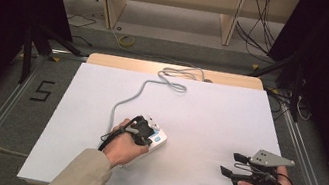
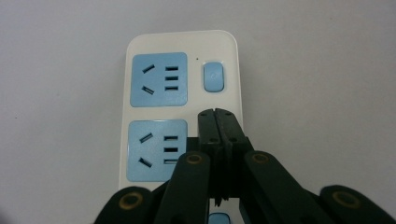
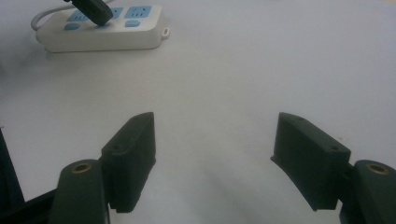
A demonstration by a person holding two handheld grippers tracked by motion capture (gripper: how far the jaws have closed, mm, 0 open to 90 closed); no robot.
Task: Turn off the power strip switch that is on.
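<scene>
A white power strip (image 2: 182, 107) lies flat on the white table (image 1: 209, 115), toward the person's left and on the near half. It is a rounded slab with pale blue socket panels (image 2: 158, 79) set in a row along it, each beside a small blue rocker switch (image 2: 214, 77), and a grey cord (image 1: 125, 100) runs from it up the table to a loose coil near the far edge.

The left gripper (image 2: 216, 114) stands over the strip with its jaws pressed flat together, nothing between them — the joined tips sit on the switch side of the strip, just beside the second socket panel and below the first switch. Whether they touch the casing I cannot tell. In the right gripper view the same black tip (image 3: 95, 11) comes down on the strip's blue top face.

The right gripper (image 1: 233, 164) is held well apart from the strip, low over bare table on the person's right — its jaws spread wide and empty, pointing across toward the strip (image 3: 100, 28), the grey three-cornered plate (image 1: 270, 160) on top.
</scene>
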